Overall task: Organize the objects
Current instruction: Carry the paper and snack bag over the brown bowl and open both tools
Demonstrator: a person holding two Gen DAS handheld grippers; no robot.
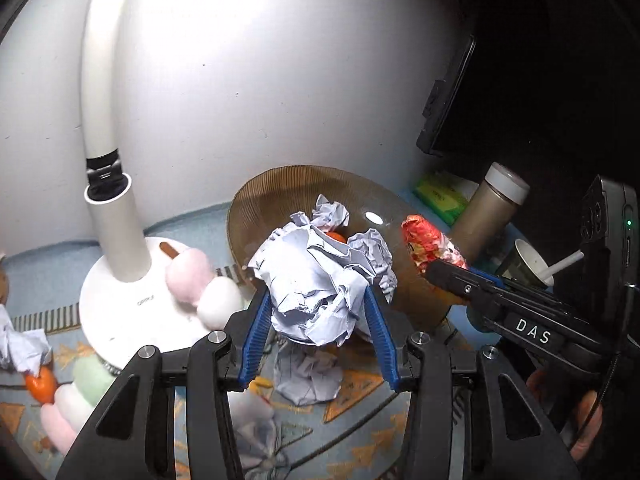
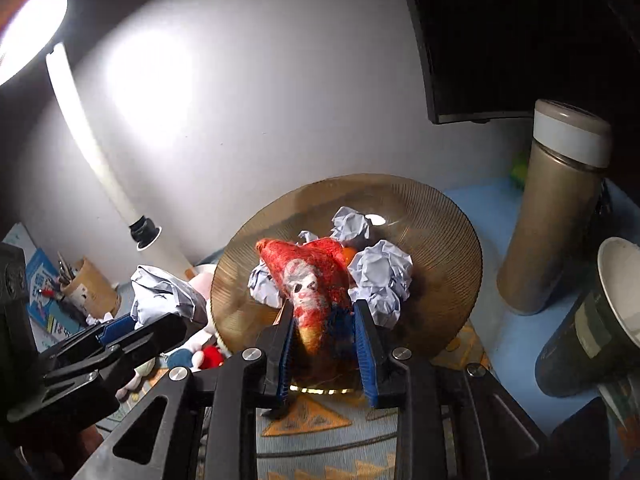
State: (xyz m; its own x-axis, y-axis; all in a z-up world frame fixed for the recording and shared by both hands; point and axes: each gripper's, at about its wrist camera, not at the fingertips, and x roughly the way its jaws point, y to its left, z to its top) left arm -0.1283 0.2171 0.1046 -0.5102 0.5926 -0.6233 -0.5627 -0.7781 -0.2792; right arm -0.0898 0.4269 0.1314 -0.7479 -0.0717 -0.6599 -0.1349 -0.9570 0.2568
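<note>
My left gripper [image 1: 318, 300] is shut on a large crumpled paper ball [image 1: 316, 280] and holds it at the near rim of a brown ribbed glass plate [image 1: 276, 184]. My right gripper [image 2: 322, 312] is shut on a red and orange snack wrapper [image 2: 308, 276] and holds it over the same plate [image 2: 440, 216]. Several crumpled paper balls [image 2: 382, 268] and an orange fruit [image 2: 350, 254] lie in the plate. The right gripper with the wrapper [image 1: 430, 246] shows in the left wrist view. The left gripper with its paper ball [image 2: 164, 294] shows in the right wrist view.
A white desk lamp [image 1: 120, 248] stands left with plush dango skewers [image 1: 204, 284] on its base. Another paper ball [image 1: 308, 376] lies on the patterned mat. A tan thermos [image 2: 556, 208], a paper cup [image 2: 600, 320], a pen holder [image 2: 86, 288] and a dark monitor [image 2: 500, 32] surround the plate.
</note>
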